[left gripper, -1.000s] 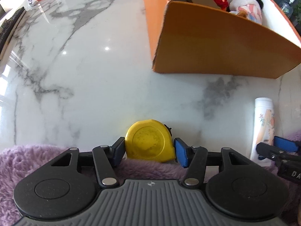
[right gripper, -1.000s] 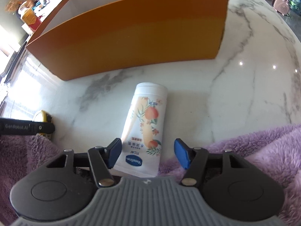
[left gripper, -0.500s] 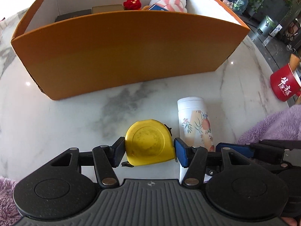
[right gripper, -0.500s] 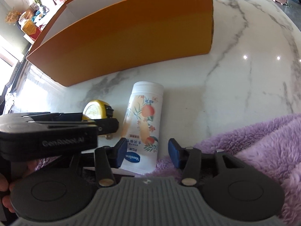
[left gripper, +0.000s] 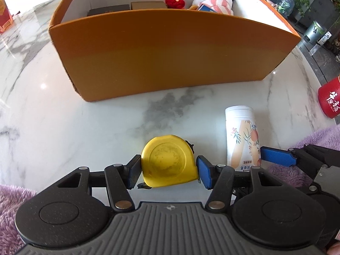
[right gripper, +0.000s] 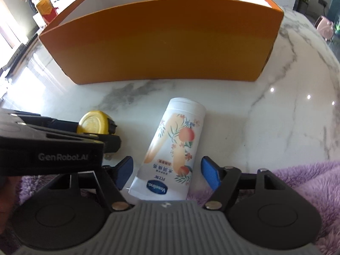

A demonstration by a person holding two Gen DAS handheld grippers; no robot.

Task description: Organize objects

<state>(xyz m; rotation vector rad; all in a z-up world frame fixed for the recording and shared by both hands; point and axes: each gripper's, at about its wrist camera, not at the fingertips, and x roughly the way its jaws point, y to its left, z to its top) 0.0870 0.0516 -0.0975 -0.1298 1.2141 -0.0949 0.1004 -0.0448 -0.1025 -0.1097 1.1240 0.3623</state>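
My left gripper (left gripper: 169, 171) is shut on a yellow tape measure (left gripper: 169, 161) and holds it above the marble table, facing the orange box (left gripper: 170, 48). The tape measure also shows in the right wrist view (right gripper: 93, 125). A white Vaseline lotion tube (right gripper: 172, 150) lies on the table, its flat end between the open jaws of my right gripper (right gripper: 166, 173). The pads (right gripper: 209, 174) stand clear of the tube on both sides. The tube also shows in the left wrist view (left gripper: 242, 136). The box holds a plush toy (left gripper: 214, 0), a red knitted flower (left gripper: 175, 2) and dark flat boxes (left gripper: 127, 8).
A purple fuzzy cloth (right gripper: 308, 182) lies along the table's near edge. A red mug (left gripper: 330, 99) stands at the far right. A red carton (left gripper: 4, 19) stands at the far left. The marble table (left gripper: 42, 106) stretches left of the box.
My left gripper has lifted the tape measure off the purple cloth and swung right to face the box. My right gripper has opened wider around the tube and edged toward the box.
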